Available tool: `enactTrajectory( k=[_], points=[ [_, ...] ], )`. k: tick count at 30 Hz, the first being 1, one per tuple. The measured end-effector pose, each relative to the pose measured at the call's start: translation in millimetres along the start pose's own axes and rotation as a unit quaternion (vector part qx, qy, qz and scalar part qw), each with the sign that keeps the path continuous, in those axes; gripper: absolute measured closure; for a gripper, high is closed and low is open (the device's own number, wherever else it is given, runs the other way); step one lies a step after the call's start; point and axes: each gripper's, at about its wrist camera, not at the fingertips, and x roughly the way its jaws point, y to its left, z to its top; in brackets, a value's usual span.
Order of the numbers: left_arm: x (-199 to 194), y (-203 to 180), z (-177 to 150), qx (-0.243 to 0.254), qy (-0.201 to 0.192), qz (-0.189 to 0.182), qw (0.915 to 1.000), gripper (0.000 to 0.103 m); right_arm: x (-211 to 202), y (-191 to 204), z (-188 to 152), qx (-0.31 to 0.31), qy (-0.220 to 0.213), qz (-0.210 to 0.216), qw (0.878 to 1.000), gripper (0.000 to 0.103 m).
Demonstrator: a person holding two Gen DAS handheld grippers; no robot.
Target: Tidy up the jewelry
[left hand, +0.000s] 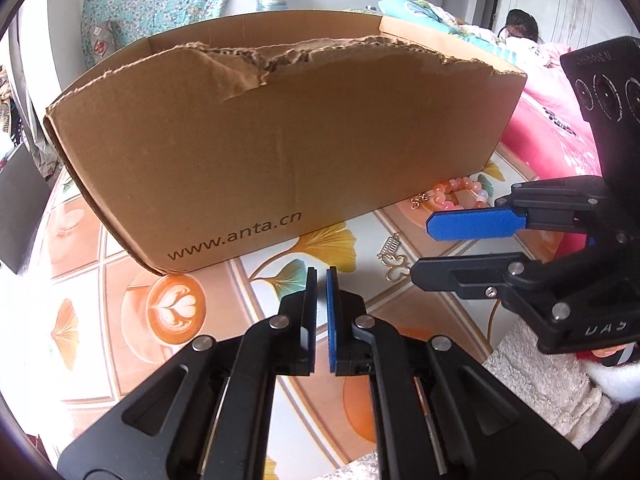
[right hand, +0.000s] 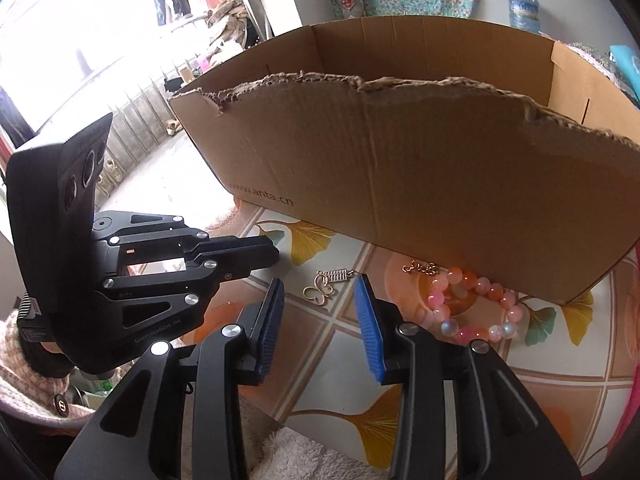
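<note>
A gold butterfly earring [right hand: 325, 286] lies on the patterned table just beyond my open right gripper [right hand: 320, 286]; it also shows in the left wrist view [left hand: 394, 258]. A pink and orange bead bracelet [right hand: 474, 307] lies to its right against the cardboard box [right hand: 400, 168], with a small gold earring [right hand: 420, 268] beside it. The bracelet [left hand: 460, 194] and the box [left hand: 280, 140] show in the left wrist view too. My left gripper [left hand: 321, 274] is shut and empty, in front of the box. The right gripper [left hand: 420, 248] shows there, open beside the butterfly earring.
The box's near wall has a torn top edge and stands taller than the grippers. The table [left hand: 120, 300] has a tile, leaf and coffee-cup pattern. A pink bed [left hand: 552, 128] with a person lies to the right. A fluffy white cloth [right hand: 304, 456] lies at the table's near edge.
</note>
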Motion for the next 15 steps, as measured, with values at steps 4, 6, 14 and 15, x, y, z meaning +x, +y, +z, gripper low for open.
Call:
enactTrajectory(
  k=[4, 6, 14, 15],
  points=[
    [-0.8, 4.5, -1.0, -0.014, -0.005, 0.001, 0.9999, 0.099, 11.5, 10.9, -1.0, -0.003, 0.011, -0.011, 1.000, 0.068],
    [-0.7, 5.5, -1.1, -0.017, -0.006, 0.002, 0.9998, 0.099, 13.4, 18.8, -0.6, -0.017, 0.008, -0.038, 0.999, 0.072],
    [-1.5, 7.9, -1.8, -0.021, -0.009, 0.000, 0.9997, 0.099, 17.2, 22.8, 1.5, -0.029, 0.013, -0.074, 0.997, 0.086],
    [-2.0, 8.0, -2.4, -0.022, -0.010, 0.000, 0.9997, 0.099, 18.3, 22.6, 2.6, -0.026, 0.015, -0.071, 0.997, 0.087]
  ],
)
